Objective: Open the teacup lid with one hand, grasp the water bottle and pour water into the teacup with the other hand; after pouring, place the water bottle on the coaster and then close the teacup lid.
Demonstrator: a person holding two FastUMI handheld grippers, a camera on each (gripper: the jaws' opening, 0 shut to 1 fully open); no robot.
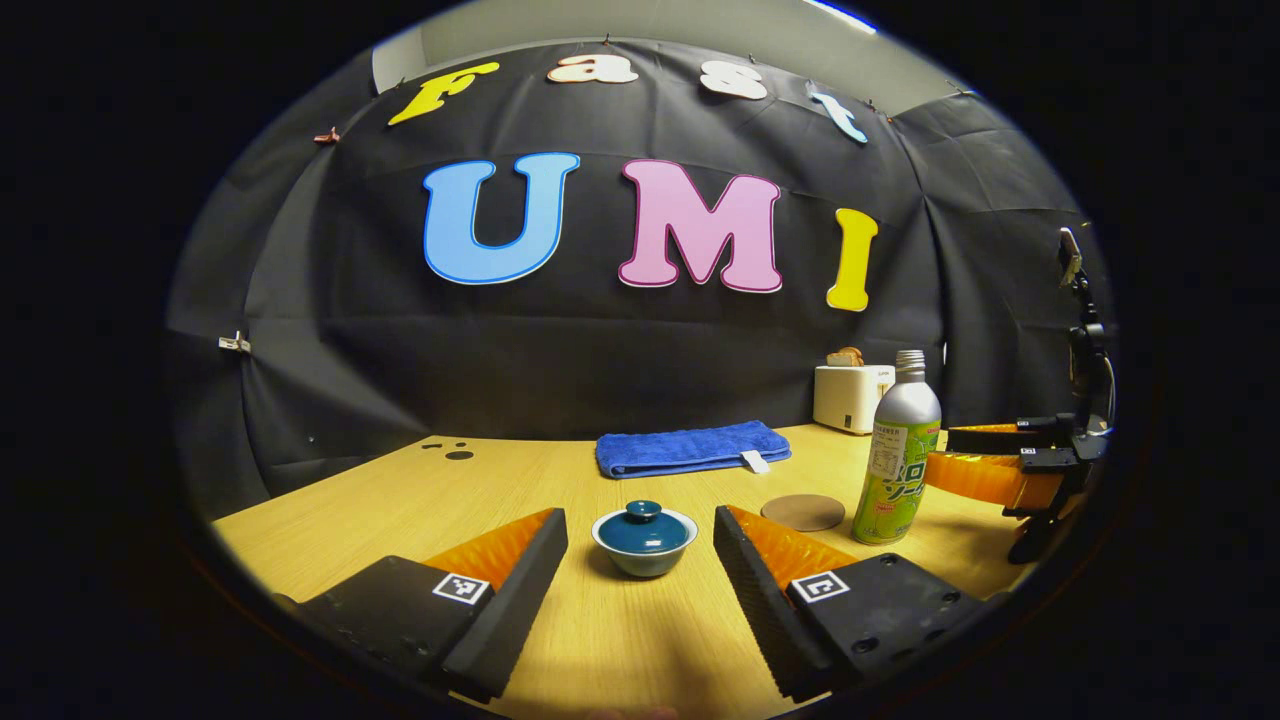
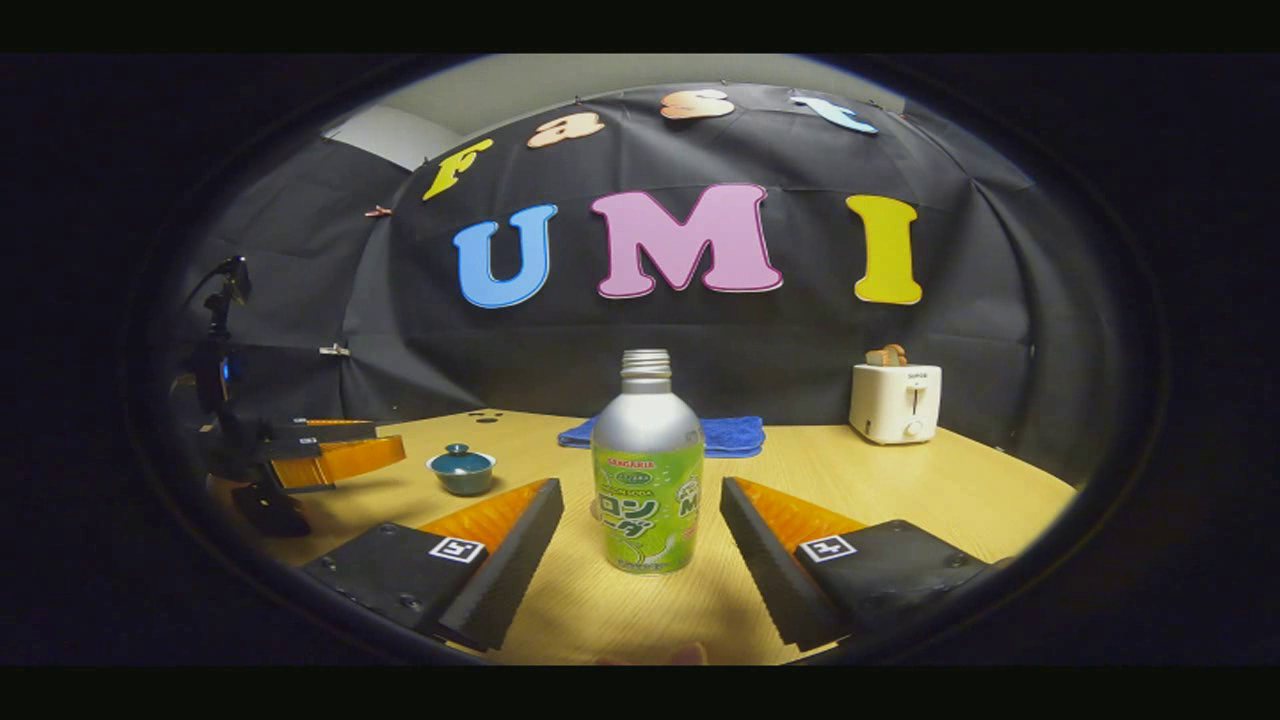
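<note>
Wood counter [image 1: 400, 500], all items standing free. Left tool [image 1: 640, 560] is spread wide, nothing between its fingers; the teacup [image 1: 644, 545] sits on the counter just ahead, centred in the gap, lid [image 1: 643, 526] on it. Coaster [image 1: 803, 512] lies bare to the cup's right, bottle [image 1: 896, 455] upright just beside the coaster on its far right, not on it. Bottle has no cap on its threaded neck. Right tool [image 2: 640, 560] is also wide apart and grips nothing; bottle [image 2: 647, 470] stands upright in line with its gap, fingers clear of it on both sides. In the left gripper view the right tool [image 1: 985, 465] shows at the right edge, near the bottle, not touching. In the right gripper view the left tool [image 2: 325, 455] shows at the left, pointing at the teacup [image 2: 461, 470], short of it. Blue towel [image 1: 690, 447] folded at the back of the counter, toaster [image 1: 850, 397] with bread in the slot at the back right by the wall.
</note>
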